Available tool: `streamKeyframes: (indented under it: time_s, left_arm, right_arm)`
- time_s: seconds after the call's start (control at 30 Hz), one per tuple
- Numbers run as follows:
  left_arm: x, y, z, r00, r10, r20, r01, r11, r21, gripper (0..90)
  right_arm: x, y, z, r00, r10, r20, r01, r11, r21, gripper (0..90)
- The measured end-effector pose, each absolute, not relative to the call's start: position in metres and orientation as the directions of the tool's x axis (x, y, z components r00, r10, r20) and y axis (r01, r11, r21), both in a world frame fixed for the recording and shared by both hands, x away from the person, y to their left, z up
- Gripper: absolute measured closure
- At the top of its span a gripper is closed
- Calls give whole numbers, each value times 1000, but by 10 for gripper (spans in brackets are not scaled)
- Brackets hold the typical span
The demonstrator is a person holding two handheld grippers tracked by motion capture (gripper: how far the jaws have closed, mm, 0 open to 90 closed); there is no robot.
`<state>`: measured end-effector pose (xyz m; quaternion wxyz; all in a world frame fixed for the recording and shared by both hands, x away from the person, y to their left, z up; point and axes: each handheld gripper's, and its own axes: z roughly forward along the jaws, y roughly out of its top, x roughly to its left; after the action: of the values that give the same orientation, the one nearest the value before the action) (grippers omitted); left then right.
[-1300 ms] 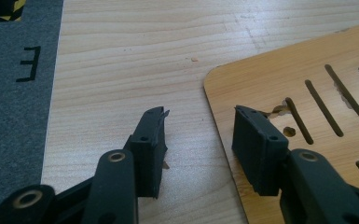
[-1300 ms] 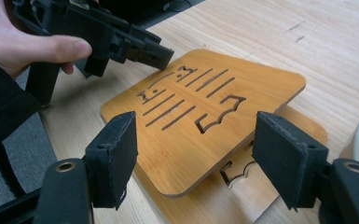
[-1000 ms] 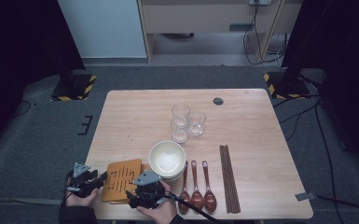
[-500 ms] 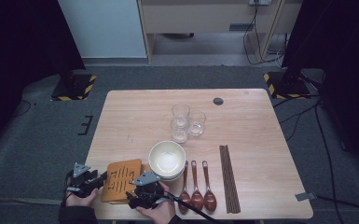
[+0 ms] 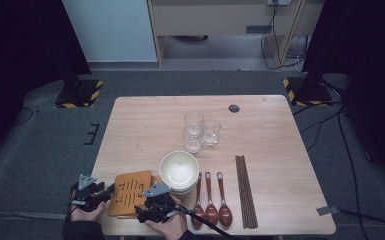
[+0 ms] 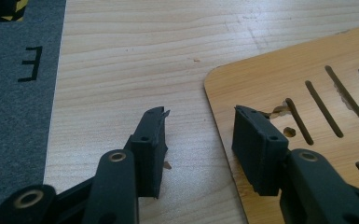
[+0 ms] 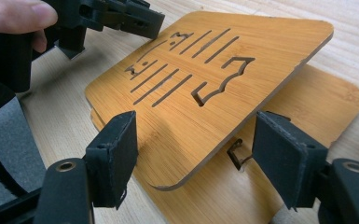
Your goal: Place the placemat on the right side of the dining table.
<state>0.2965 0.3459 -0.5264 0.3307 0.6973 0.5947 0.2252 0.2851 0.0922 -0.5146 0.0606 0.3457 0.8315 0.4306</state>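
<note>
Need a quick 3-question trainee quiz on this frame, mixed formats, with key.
1. True or false: the top bamboo board lies flat on the board beneath it.
2. How many wooden spoons lie on the table? A) two B) three C) five
3. Fill in: the white bowl stands directly to the ___ of the boards in the high view.

Key:
1. False: its far edge is tilted up, with the left gripper at that edge and the right gripper at the near corner, jaws apart.
2. B
3. right
</note>
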Motion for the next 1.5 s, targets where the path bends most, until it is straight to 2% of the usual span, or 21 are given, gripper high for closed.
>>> streamKeyframes:
  time_s: [0.4, 0.83, 1.0, 1.1, 1.27, 1.33, 1.43, 1.5]
  left_arm:
    - [296, 346, -526, 190, 979, -78, 680, -73, 730, 536]
    - [297, 347, -527, 181, 979, -92, 681, -57, 730, 537]
    - [296, 348, -527, 175, 979, -100, 680, -47, 732, 536]
    - [296, 348, -527, 173, 979, -104, 680, -43, 732, 535]
    - [296, 348, -527, 167, 979, -116, 681, -30, 731, 528]
    - [296, 349, -528, 161, 977, -139, 681, -8, 732, 497]
    - [296, 350, -528, 153, 970, -187, 677, 35, 735, 380]
    - [295, 351, -526, 141, 968, -209, 668, 62, 741, 335]
  right_arm:
    - [288, 94, -518, -742, 621, 253, 564, 374, 736, 291]
    - [295, 101, -520, -731, 621, 283, 584, 355, 730, 314]
    - [295, 99, -513, -735, 609, 299, 576, 327, 749, 404]
    - [295, 101, -508, -745, 599, 294, 565, 332, 755, 410]
    - [297, 107, -510, -735, 584, 345, 595, 312, 740, 442]
    - [299, 105, -509, -726, 583, 364, 610, 301, 733, 471]
    - [300, 104, -508, -721, 582, 377, 615, 287, 734, 497]
    - [300, 104, -508, -718, 585, 378, 614, 276, 740, 522]
